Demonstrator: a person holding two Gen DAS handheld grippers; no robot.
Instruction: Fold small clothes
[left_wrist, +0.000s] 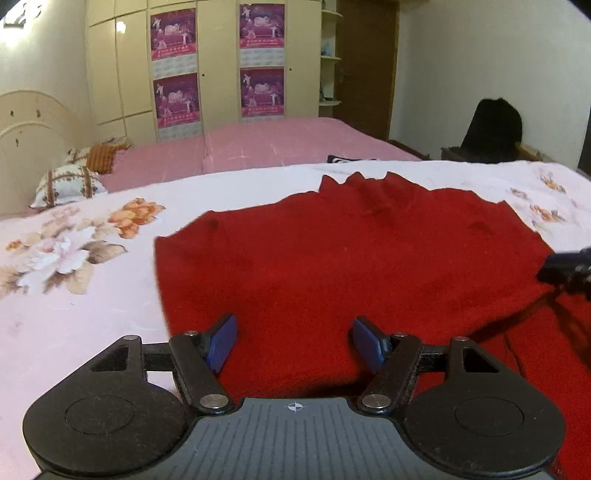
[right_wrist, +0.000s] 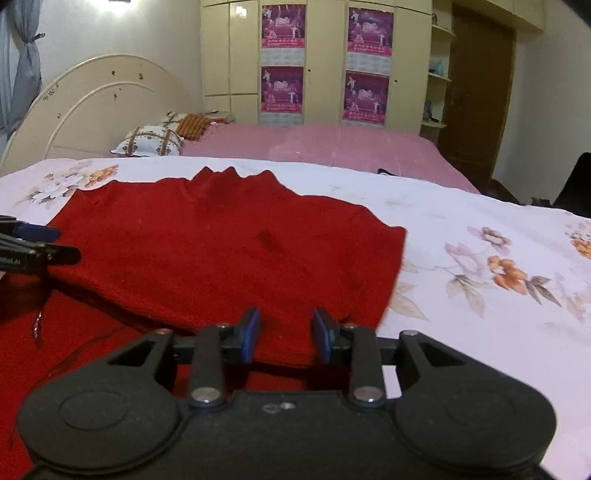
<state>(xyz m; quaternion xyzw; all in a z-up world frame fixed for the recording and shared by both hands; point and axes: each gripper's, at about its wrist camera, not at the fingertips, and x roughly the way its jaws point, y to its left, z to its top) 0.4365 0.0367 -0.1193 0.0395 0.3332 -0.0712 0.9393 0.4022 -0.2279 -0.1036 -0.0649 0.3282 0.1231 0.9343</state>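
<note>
A red knitted sweater (left_wrist: 351, 258) lies spread on a white floral bedsheet (left_wrist: 74, 314), its collar pointing away from me. My left gripper (left_wrist: 295, 343) hovers open over the sweater's near left part, with only flat cloth under the gap. The right gripper (right_wrist: 288, 336) stands open low over the near right part of the sweater (right_wrist: 221, 251), where a folded edge of red cloth runs under its blue pads (right_wrist: 250, 334). They do not press on it. Each gripper shows at the edge of the other's view, as the right gripper (left_wrist: 565, 269) and the left gripper (right_wrist: 33, 243).
Beyond the floral sheet (right_wrist: 480, 314) lies a pink-covered bed (left_wrist: 258, 147) with pillows (left_wrist: 66, 184) by a cream headboard (right_wrist: 103, 107). A wardrobe with purple posters (left_wrist: 177, 66) fills the back wall. A chair draped in black (left_wrist: 491, 129) stands at the far right by a brown door (right_wrist: 476, 92).
</note>
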